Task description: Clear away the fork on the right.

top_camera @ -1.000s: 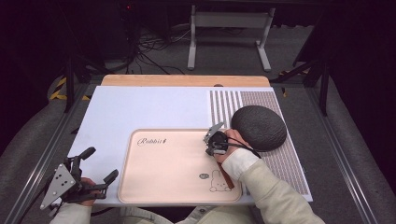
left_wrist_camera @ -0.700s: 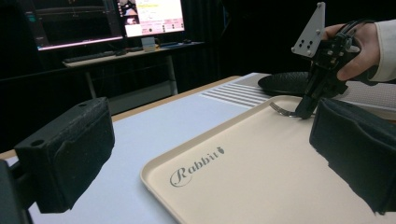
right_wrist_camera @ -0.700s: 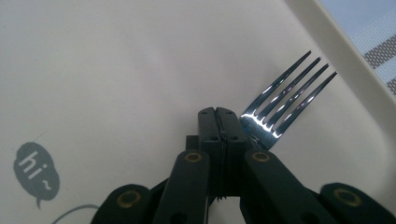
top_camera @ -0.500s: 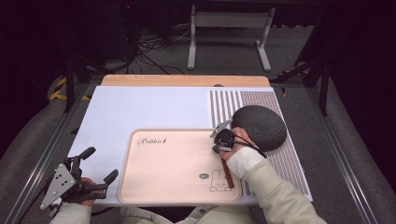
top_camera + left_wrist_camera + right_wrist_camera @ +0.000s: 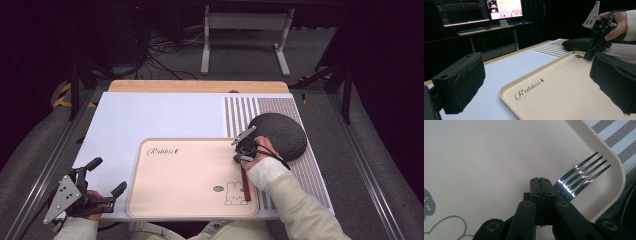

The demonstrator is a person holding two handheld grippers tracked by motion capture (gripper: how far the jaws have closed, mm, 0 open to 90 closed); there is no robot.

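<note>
Since the earlier frames the right gripper (image 5: 243,150) has travelled from the middle of the tray toward its far right corner, nearer the dark plate; its two black jaws are pressed flat together with nothing between them, and a shiny four-tined metal fork (image 5: 581,175) lies on the tray just beside them, tines toward the rounded corner; its brown handle (image 5: 245,184) runs back along the tray's right side. At the table's near left corner the left gripper (image 5: 100,176) is held with its padded jaws wide apart, holding nothing. On the smooth, cream-coloured rectangular tray (image 5: 186,175) the script word "Rabbit" (image 5: 528,86) is printed, with a small grey rabbit drawing (image 5: 236,194) near the opposite corner; beside it sits the round, dark, textured plate (image 5: 280,132) on a white mat (image 5: 145,117) with a grey striped band.
</note>
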